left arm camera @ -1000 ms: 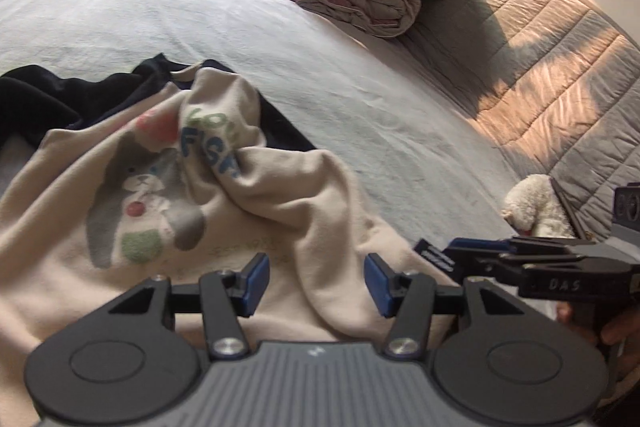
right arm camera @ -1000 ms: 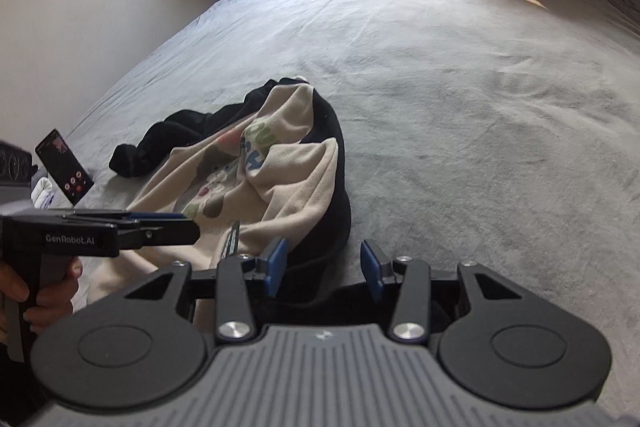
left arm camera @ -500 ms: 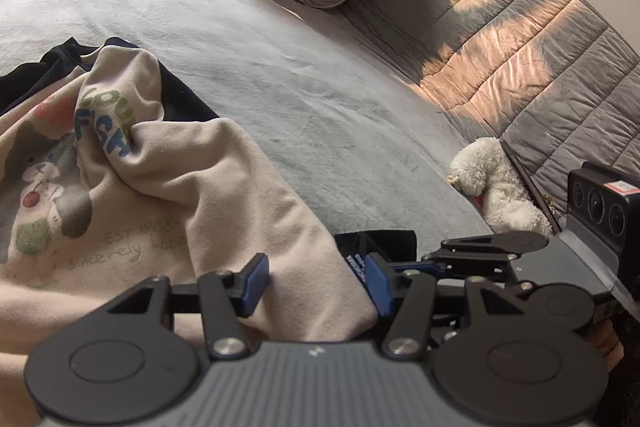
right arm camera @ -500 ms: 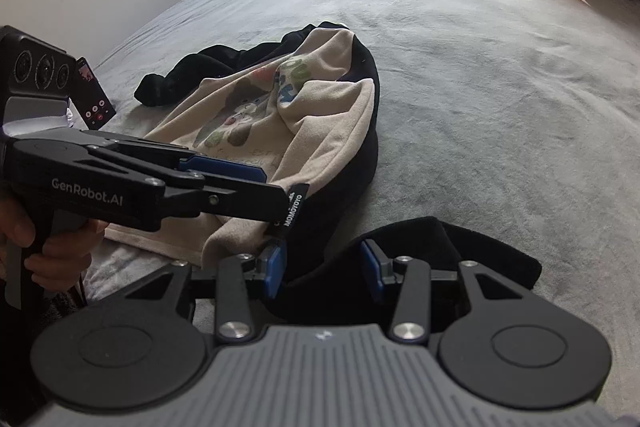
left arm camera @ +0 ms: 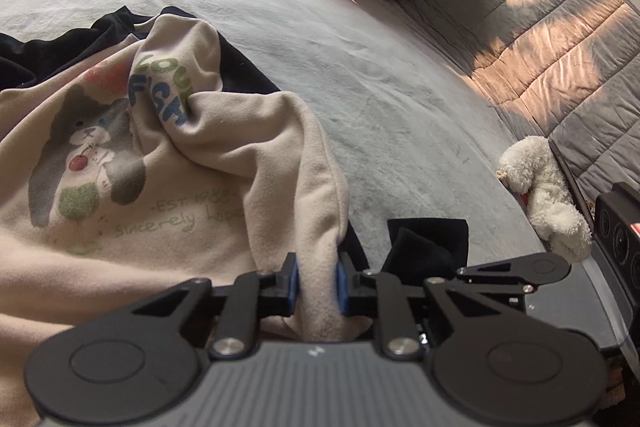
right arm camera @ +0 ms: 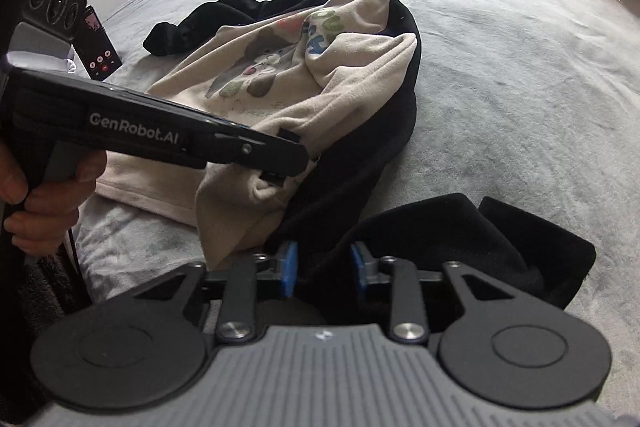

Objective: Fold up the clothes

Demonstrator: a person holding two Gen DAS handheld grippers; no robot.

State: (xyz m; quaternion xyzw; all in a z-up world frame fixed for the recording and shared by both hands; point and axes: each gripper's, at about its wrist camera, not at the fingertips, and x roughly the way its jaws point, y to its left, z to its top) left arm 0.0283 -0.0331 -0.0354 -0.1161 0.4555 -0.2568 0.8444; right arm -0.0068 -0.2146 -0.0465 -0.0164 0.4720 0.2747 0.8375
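Beige sweatshirt (left arm camera: pixel 168 195) fabric is pinched by the closing left gripper (left arm camera: pixel 317 285); the closing right gripper (right arm camera: pixel 323 269) clamps its black part (right arm camera: pixel 440 239).

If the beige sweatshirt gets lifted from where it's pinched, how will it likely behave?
Probably floppy: the beige sweatshirt lies in soft rumpled folds on the bed, so it should hang and drape. It looks fleecy, likely not slippery between the closing left gripper pads, which have a fold between them. Its black sleeve may trail, though the closing right gripper has black cloth.
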